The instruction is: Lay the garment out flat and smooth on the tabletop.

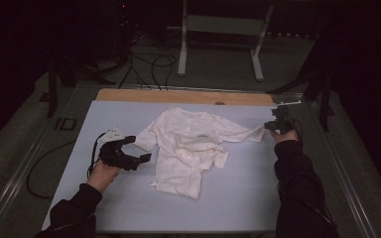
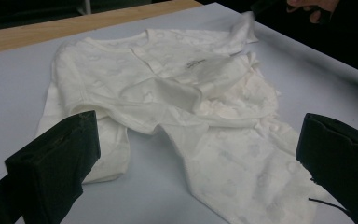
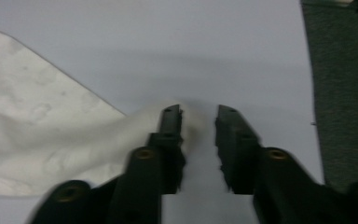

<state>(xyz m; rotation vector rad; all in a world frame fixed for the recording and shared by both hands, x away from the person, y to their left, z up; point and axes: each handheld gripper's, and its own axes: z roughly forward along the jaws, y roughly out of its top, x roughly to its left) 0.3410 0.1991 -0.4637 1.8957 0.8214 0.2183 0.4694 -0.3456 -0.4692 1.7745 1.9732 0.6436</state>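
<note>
White baby garment [image 1: 188,148] lies spread and rumpled near the middle of the pale table [image 1: 129,208], its neckline toward 12 o'clock and its legs trailing toward 6 o'clock in the high view. One sleeve stretches out toward 3 o'clock, where the right gripper [image 1: 273,125] meets its cuff. In the right gripper view the jaws of the right gripper [image 3: 198,112] stand a little apart, with the sleeve's end [image 3: 121,135] lying at the left jaw and reaching into the gap; they are not clamped on it. The left gripper [image 1: 138,148] sits at 9 o'clock of the garment, just beside its other sleeve, held by the person's left hand [image 1: 101,173]. In the left gripper view its jaws are spread wide, with the garment [image 2: 182,102] lying on the table [image 2: 14,88] beyond them, untouched. A wooden strip [image 1: 178,95] runs along the table's far edge at 12 o'clock.
</note>
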